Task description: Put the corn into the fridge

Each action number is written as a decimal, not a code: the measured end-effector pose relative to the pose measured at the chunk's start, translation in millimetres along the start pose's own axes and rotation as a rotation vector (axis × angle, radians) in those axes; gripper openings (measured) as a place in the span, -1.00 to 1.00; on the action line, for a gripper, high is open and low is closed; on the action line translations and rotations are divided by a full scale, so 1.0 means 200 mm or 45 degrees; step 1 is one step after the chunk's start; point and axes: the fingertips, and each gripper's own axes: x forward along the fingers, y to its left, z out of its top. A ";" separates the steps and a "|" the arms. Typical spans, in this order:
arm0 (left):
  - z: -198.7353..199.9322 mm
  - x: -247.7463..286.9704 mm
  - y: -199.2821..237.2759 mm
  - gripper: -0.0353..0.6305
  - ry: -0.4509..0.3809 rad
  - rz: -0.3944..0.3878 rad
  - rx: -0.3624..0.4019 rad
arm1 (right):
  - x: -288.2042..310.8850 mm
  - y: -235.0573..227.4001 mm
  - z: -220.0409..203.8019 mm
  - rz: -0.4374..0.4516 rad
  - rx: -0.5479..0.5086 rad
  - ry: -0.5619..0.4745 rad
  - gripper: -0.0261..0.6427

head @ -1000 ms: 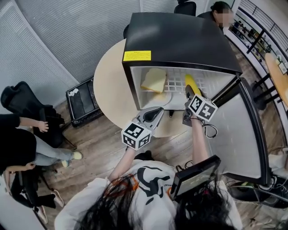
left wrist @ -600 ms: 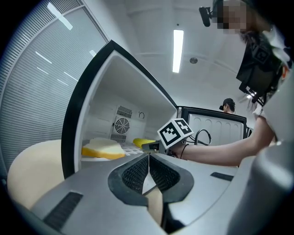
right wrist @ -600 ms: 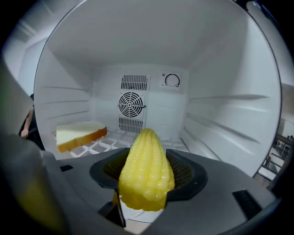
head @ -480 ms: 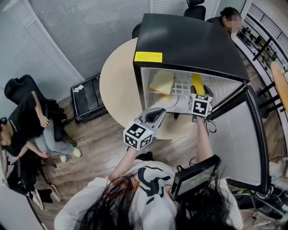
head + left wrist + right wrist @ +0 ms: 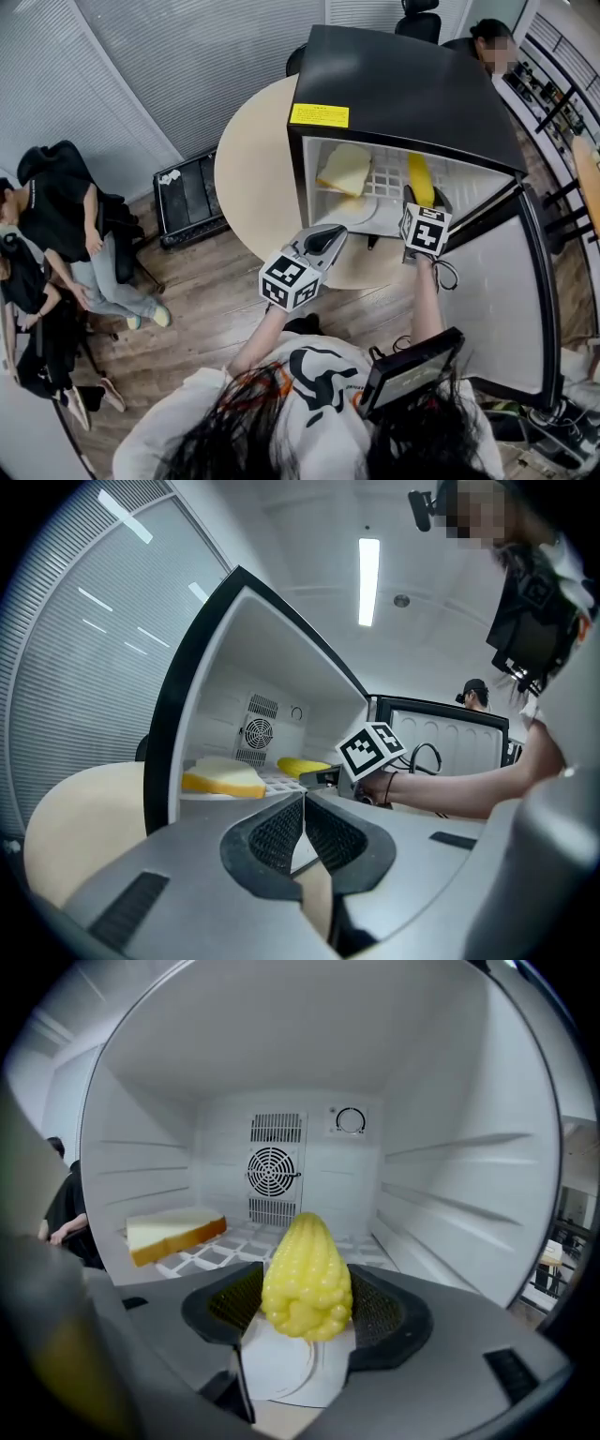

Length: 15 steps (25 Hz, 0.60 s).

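Note:
The yellow corn [image 5: 420, 178] lies lengthwise on the white wire shelf [image 5: 386, 174] at the right side of the open black fridge [image 5: 403, 84]. My right gripper [image 5: 418, 201] reaches in from the front. Its jaws are opening, with the corn [image 5: 305, 1274] between them and both pads still at its sides. My left gripper [image 5: 328, 240] hangs outside the fridge over the table edge, shut and empty. In the left gripper view its pads [image 5: 281, 832] meet in a thin seam, and the corn [image 5: 302, 765] shows beyond them.
A slice of bread [image 5: 343, 169] lies on the shelf's left side, a white plate [image 5: 361, 210] on the floor below. The fridge door [image 5: 506, 281] stands open at the right. The fridge sits on a round beige table [image 5: 253, 178]. People sit at the left and far right.
My right gripper has rolled, so its marker cube now faces up squarely, and it stays at the corn on the shelf. The left gripper has kept still. The seated people at left have shifted.

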 end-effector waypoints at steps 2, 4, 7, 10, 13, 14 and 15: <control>-0.01 0.00 -0.01 -0.86 0.004 0.003 -0.001 | -0.06 0.01 0.00 0.006 0.012 -0.027 -0.12; -0.01 0.00 -0.02 -0.86 0.006 0.003 -0.003 | -0.12 0.02 0.01 0.015 0.043 -0.060 -0.12; -0.02 0.00 -0.04 -0.86 0.009 0.004 -0.001 | -0.22 0.04 0.02 0.056 0.113 -0.100 -0.12; -0.01 0.00 -0.06 -0.86 0.005 0.007 -0.005 | -0.32 0.07 0.03 0.142 0.216 -0.126 -0.12; -0.02 0.00 -0.09 -0.86 0.008 0.010 -0.005 | -0.40 0.13 0.01 0.252 0.333 -0.138 -0.12; -0.03 0.00 -0.10 -0.86 0.010 0.011 -0.004 | -0.42 0.15 0.00 0.285 0.368 -0.143 -0.13; -0.03 0.01 -0.12 -0.86 0.013 0.011 -0.004 | -0.45 0.17 -0.01 0.313 0.396 -0.148 -0.13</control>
